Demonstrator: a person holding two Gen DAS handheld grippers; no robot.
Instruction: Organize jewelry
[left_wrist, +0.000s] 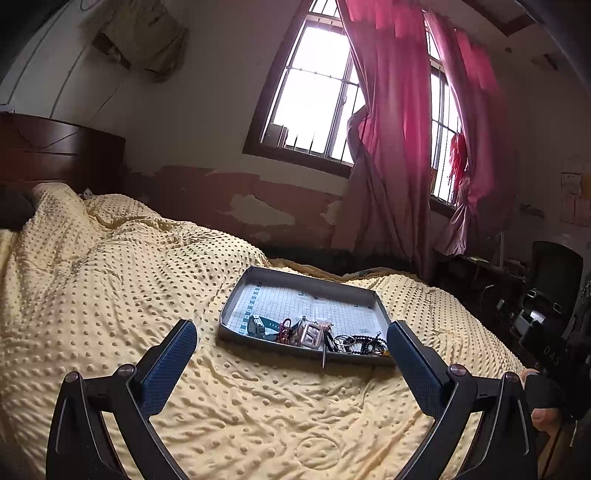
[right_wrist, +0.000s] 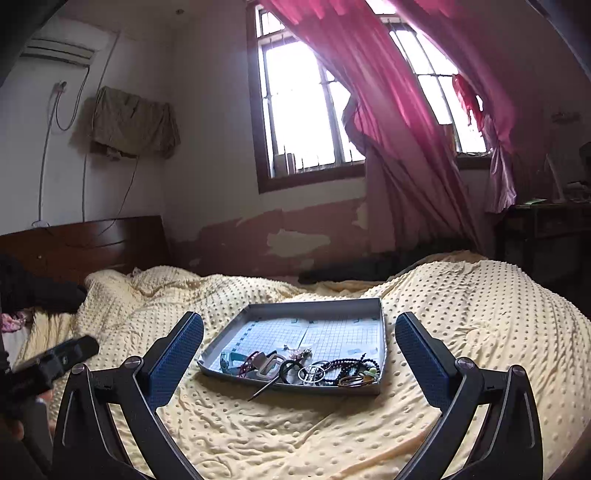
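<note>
- Ahead of the left gripper (left_wrist: 291, 345), at twelve o'clock, a grey tray (left_wrist: 236, 295) sits on the yellow bedspread (left_wrist: 110, 295); fingers wide apart, empty.
- From the right gripper (right_wrist: 299, 349), likewise spread, jewelry (right_wrist: 295, 363) crowds the tray's near edge, perhaps bracelets; a dark pin (right_wrist: 264, 389) overhangs at six o'clock.

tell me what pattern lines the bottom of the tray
A pale grid of small squares lines the tray, clearest in the right wrist view.

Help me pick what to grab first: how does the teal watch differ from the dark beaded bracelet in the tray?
The teal watch is a flat strap at the tray's near-left end; the dark beaded bracelet is a string of small round beads at its near-right end. The watch lies alone; the bracelet tangles with thin rings. Both are untouched.
</note>
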